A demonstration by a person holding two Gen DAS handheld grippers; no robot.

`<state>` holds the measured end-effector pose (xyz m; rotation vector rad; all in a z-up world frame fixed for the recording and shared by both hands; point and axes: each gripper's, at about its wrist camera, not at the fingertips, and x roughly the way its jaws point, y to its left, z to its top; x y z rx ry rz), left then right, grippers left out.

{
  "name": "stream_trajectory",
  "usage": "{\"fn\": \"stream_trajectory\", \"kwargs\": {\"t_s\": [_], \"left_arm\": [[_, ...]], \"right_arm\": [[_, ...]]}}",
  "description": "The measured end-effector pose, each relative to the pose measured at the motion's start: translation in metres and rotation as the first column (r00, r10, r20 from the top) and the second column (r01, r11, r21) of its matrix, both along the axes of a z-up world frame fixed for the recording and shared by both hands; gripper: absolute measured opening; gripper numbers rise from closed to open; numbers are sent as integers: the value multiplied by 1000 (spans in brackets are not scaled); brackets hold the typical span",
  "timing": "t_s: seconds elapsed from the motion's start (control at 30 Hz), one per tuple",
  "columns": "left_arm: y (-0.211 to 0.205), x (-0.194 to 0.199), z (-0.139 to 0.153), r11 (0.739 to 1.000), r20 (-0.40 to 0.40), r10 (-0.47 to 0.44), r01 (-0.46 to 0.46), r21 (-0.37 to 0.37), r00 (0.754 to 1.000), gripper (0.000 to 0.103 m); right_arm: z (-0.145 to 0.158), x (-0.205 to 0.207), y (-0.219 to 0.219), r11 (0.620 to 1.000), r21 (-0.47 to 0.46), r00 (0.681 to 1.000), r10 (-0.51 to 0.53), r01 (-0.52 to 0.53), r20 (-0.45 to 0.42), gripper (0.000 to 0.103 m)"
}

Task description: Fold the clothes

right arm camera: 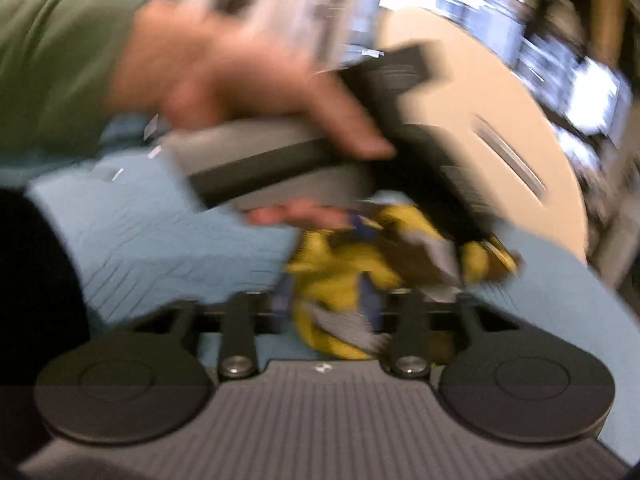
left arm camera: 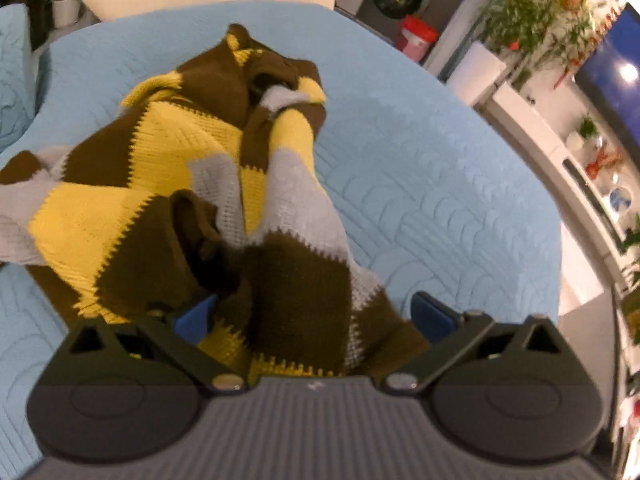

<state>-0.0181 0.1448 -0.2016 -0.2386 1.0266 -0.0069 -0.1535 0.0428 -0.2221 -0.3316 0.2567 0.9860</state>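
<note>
Sweater (left arm camera: 224, 200) bunches between the left gripper's (left arm camera: 316, 316) spread fingers.

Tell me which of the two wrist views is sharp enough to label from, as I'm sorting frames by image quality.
Left wrist view: mostly sharp, knit stitches on the sweater readable, edges bent by the fisheye, glare on the screen at right. Right wrist view: heavy motion blur, the hand and sweater smeared, background streaked.

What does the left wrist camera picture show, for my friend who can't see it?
A bunched-up brown, yellow and grey knitted sweater lies on a light blue quilted cover. The left gripper sits low in the picture, its blue-padded fingers spread wide around the near edge.
</note>
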Motion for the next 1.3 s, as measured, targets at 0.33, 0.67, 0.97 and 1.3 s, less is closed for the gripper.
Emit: {"fn": "stream_trajectory", "kwargs": {"t_s": [0.33, 0.67, 0.97, 1.3], "left_arm": [[-19, 5, 68, 996, 214, 31, -12, -88, 976, 18], [-92, -45, 209, 977, 505, -96, 179, -118, 858, 19], [76, -133, 147, 915, 307, 357, -397, 76, 882, 26], [46, -153, 105, 930, 236, 350, -366, 24, 907, 88]], "right_arm": [[-52, 120, -92, 813, 290, 747, -244, 505, -618, 69], [-66, 126, -101, 779, 324, 697, -193, 537, -691, 69], [-52, 133, -77, 844, 256, 711, -192, 472, -677, 69], [-63, 194, 34, 912, 214, 591, -38, 350, -806, 69]]}}
